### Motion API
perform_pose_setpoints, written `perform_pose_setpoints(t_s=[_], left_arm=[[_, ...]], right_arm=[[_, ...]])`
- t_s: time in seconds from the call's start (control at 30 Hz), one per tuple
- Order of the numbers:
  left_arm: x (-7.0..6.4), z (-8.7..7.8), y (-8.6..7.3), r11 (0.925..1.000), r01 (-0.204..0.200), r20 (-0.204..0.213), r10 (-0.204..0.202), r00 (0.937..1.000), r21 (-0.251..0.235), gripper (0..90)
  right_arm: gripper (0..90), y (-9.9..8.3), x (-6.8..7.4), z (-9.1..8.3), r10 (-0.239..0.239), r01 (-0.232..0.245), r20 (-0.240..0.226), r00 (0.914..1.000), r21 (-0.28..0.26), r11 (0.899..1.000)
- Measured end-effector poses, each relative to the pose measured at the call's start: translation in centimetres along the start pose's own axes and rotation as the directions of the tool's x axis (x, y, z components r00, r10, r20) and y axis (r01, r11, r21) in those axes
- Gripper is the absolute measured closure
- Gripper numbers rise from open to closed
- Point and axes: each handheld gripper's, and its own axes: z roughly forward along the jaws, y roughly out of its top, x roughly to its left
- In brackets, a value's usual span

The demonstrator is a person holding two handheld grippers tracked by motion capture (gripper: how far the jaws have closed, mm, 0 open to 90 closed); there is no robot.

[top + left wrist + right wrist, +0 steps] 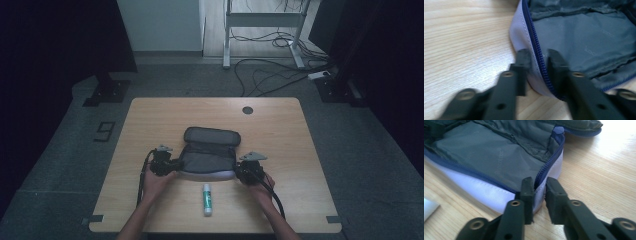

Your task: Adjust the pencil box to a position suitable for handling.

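Note:
An open zip pouch with grey lining, a white outer wall and a blue zipper lies at the middle of the wooden table. My left gripper is at its left end. In the left gripper view the jaws straddle the pouch rim, with zipper and white fabric pinched between them. My right gripper is at the pouch's right end. There its jaws close on the white wall of the pouch just below the zipper.
A white glue stick with a green band lies near the table's front edge, between the person's forearms. A dark grommet hole sits at the back of the table. Cables and a desk frame are on the floor beyond.

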Motion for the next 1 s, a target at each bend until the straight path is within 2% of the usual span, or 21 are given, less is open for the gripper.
perform_pose_setpoints(t_s=[0.03, 0.1, 0.13, 0.23, 0.33, 0.6, 0.83, 1.0], left_arm=[[0.0, 0.0, 0.1, 1.0, -0.004, 0.004, 0.004, 1.0, -0.005, 54.0], [0.0, -0.4, 0.3, 0.9989, -0.003, -0.013, 0.002, 0.9999, -0.047, 43.4], [0.0, -0.6, 0.4, 0.9979, 0.006, -0.007, -0.006, 1.0, -0.065, 38.0], [0.1, -1.2, 0.7, 0.9939, 0.014, -0.003, -0.014, 0.9999, -0.11, 30.6], [0.2, -1.4, 0.6, 0.9935, 0.021, 0.0, -0.021, 0.9998, -0.112, 29.1], [0.4, -2.1, 0.6, 0.9921, 0.034, 0.022, -0.032, 0.9993, -0.121, 29.9], [-0.2, -3.0, 0.4, 0.9918, -0.015, 0.023, 0.018, 0.9996, -0.127, 30.0], [-0.4, -3.6, -0.1, 0.9902, -0.028, 0.037, 0.033, 0.9988, -0.137, 30.4]], right_arm=[[68.7, 0.0, 0.1, -0.1, -0.011, 0.011, 0.006, 0.9999, 0.004, 1.0], [62.4, 0.1, 0.3, -0.2, -0.024, 0.024, 0.029, 0.9993, -0.001, 1.0], [59.5, 0.2, 0.3, -0.3, -0.024, 0.024, 0.038, 0.999, -0.007, 1.0], [52.7, 0.3, 0.2, -0.5, -0.004, 0.005, 0.044, 0.999, -0.03, 1.0], [46.9, 0.4, 0.1, -0.9, 0.011, -0.008, 0.049, 0.9987, -0.048, 0.999], [40.3, 0.9, 0.3, -2.1, 0.003, 0.005, 0.081, 0.9967, -0.097, 0.995], [37.4, 0.9, 0.3, -3.8, 0.018, -0.011, 0.052, 0.9985, -0.136, 0.991], [37.3, 0.6, 0.7, -4.9, 0.008, -0.005, 0.021, 0.9998, -0.151, 0.988]])
